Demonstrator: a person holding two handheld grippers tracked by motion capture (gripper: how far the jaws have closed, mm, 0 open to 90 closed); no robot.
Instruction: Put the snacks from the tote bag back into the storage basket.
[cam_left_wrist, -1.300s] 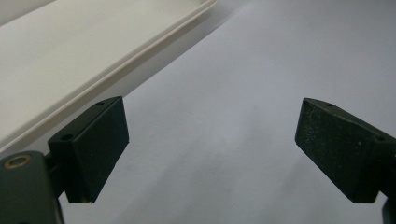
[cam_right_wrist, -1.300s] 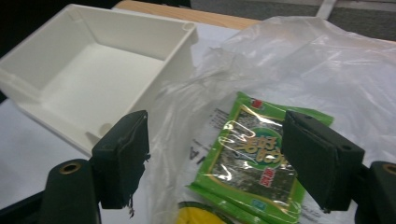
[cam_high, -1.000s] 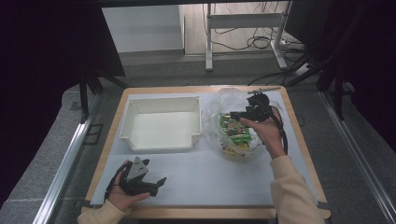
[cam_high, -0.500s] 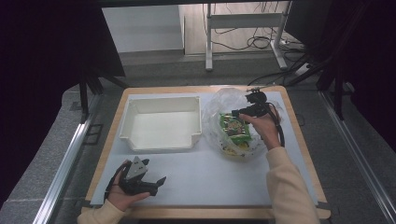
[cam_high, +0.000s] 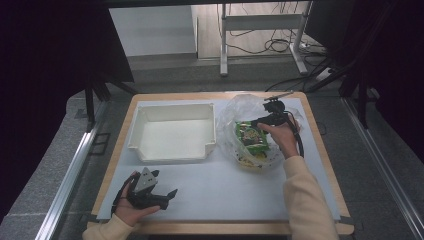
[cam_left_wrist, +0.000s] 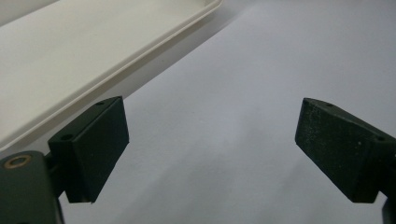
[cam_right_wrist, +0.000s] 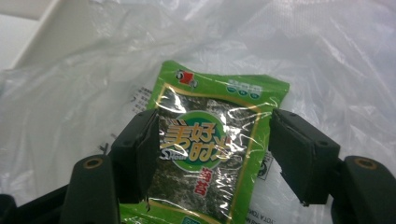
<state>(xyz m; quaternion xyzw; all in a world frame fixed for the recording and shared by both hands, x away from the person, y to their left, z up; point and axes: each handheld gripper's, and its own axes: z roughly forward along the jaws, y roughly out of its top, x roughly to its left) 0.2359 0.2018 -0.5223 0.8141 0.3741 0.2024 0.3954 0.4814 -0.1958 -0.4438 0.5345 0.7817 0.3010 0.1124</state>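
Left gripper (cam_high: 167, 196) sits low at the near-left of the table (cam_high: 320, 165), held in the left hand (cam_high: 131, 206), well apart from everything else. Jaws spread wide with nothing between them; the left gripper view shows bare white table surface in the gap and the edge of the tray (cam_left_wrist: 116, 51) just beyond.

White tray (cam_high: 172, 132) sits mid-table, left of centre, upright.

Right of it, touching or nearly touching the tray's right wall: a crumpled clear plastic bag (cam_high: 235, 112) with snack packets inside.

Right gripper (cam_high: 254, 122), in the right hand (cam_high: 282, 137), is over the bag. Its jaws straddle a green snack packet (cam_right_wrist: 210, 144), one on each side edge. Left jaw looks in contact; right jaw close, can't tell if it's actually clamped.
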